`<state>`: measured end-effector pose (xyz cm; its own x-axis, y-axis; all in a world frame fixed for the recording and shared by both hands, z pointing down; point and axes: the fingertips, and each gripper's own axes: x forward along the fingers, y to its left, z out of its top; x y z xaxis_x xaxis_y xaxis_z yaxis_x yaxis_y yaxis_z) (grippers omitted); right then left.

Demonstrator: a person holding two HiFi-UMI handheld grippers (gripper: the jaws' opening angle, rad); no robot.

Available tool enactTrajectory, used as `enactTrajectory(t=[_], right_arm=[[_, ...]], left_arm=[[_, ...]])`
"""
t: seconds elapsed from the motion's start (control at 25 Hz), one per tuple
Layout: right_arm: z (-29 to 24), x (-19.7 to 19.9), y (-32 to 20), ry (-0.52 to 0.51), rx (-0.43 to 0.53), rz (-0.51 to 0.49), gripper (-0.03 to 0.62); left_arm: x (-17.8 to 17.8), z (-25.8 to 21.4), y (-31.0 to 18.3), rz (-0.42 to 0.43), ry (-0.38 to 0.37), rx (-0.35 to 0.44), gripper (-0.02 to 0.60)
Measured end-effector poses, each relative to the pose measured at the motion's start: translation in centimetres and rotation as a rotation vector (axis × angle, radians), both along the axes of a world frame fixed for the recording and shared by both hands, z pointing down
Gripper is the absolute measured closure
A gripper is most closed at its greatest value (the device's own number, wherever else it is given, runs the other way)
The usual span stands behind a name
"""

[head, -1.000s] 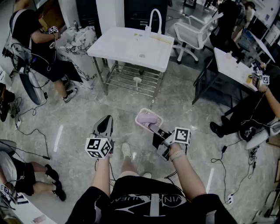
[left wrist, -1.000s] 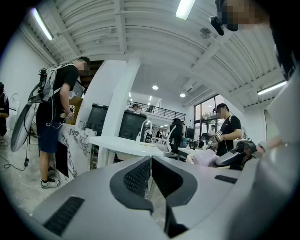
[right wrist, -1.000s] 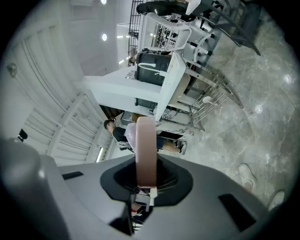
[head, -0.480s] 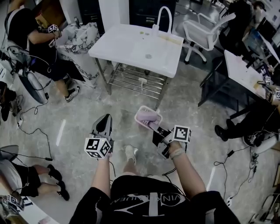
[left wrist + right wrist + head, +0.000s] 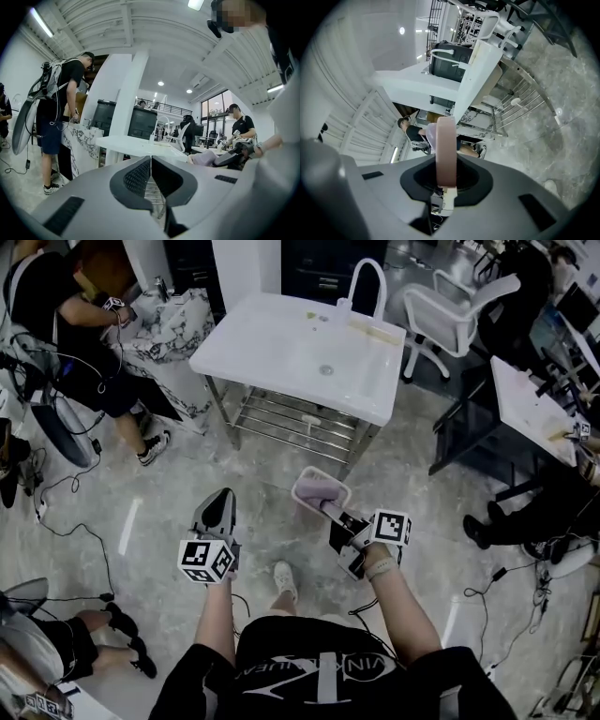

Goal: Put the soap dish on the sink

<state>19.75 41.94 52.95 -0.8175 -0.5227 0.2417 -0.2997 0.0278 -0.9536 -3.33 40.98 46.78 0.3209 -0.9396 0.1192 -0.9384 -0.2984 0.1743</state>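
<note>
Soap dish (image 5: 319, 490), end inside right hand-held gripper (image 5: 331, 511)

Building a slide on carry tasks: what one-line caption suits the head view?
Facing the white sink: right gripper clamps a pink soap dish, left gripper shut and empty.

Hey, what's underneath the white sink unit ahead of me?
A metal rack shelf, with a small white drain fitting hanging above it. The sink top covers the shelf's far part, so anything there is unseen.
</note>
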Motion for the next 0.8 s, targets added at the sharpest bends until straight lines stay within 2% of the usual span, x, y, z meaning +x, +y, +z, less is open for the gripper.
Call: enactTrajectory(t=[0.12,0.44,0.8], right_arm=[[-0.3,-1.4,-2.5,-0.026,0.027,0.005,0.530],[-0.6,-4.5,-8.3,-0.017,0.037,0.034,0.530],[-1.1,-7.3,-13.8,-0.024,0.060,0.042,0.530]], left_arm=[[-1.4,0.0,-2.3,0.008,0.000,0.001,0.558],[-4.3,0.0,-8.0,0.043,-0.013,0.007,0.558],[-7.4,0.7,-11.2,0.046,-0.013,-0.009,0.560]])
